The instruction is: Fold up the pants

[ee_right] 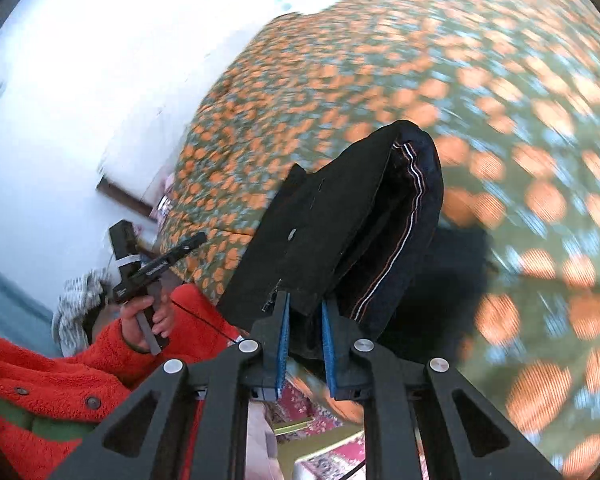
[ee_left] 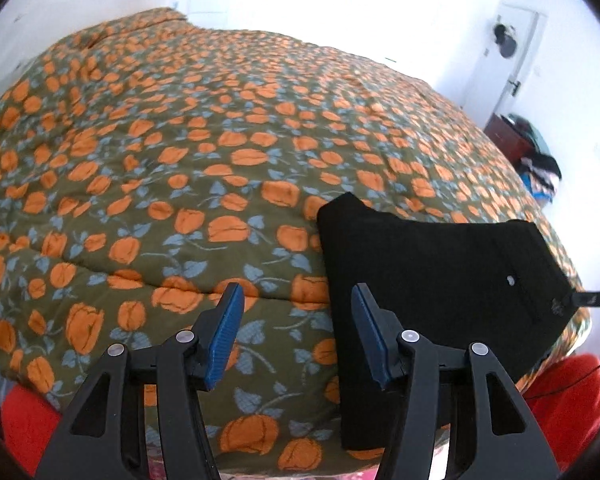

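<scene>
Blue-padded right gripper jaws clench the black pants, lifted off the blurred bed. Left gripper jaws stand released, empty. Its side lettering is unreadable.

Folded black pants lie on the flower-patterned bed.

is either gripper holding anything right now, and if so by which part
The right gripper is shut on the black pants, pinching the waistband end by the zipper and lifting it off the bed. The left gripper is open and holds nothing.
</scene>
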